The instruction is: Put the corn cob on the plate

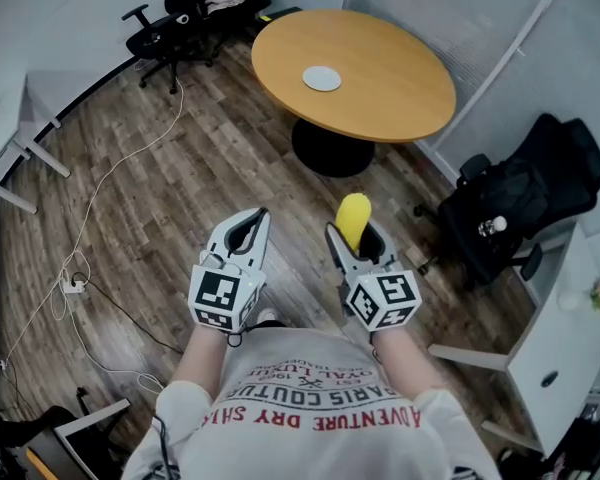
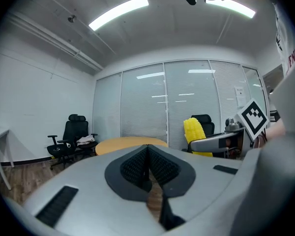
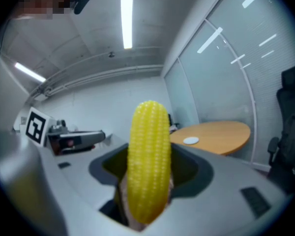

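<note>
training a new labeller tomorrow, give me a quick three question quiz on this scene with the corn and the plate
1. Which gripper holds the corn? A left, B right, C neither.
2. True or false: the corn already lies on the plate.
3. Fill in: the jaws of the left gripper are ___.

Key
1. B: the right gripper is shut on the corn.
2. False: the plate lies bare on the round table, well ahead of both grippers.
3. Together, with nothing between them.
</note>
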A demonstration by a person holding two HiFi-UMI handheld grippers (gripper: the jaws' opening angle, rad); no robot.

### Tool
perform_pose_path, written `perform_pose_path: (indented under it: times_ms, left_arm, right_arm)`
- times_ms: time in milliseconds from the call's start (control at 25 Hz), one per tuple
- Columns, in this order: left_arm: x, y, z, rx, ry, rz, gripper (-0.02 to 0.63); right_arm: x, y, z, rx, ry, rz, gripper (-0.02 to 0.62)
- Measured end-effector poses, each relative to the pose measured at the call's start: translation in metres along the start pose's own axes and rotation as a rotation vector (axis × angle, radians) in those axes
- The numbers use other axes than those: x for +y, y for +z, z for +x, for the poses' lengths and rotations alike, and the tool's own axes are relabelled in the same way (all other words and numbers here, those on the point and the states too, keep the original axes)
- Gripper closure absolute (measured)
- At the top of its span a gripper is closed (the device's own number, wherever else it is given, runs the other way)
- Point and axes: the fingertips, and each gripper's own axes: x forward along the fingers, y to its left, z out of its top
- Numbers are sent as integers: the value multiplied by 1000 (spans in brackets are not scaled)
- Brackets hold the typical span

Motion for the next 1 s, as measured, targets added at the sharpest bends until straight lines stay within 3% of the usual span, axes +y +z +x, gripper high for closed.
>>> perform_pose_path:
  times_ms: [280,480,760,1000]
  left_arm:
    - [89,-1,8,20,-16,-2,574]
    - [125,-10,16,31,-13,-31,574]
    - [161,-29,58,59,28,-60,574]
    - [189,-22,122,65,77,-56,574]
  right_arm:
    - [25,1,73,23,-52,22,328]
    - [29,-8,107,62,-71,28,328]
    - [1,-11,162,95,-50,26,328]
    - [-43,2,223,113,-3,0,328]
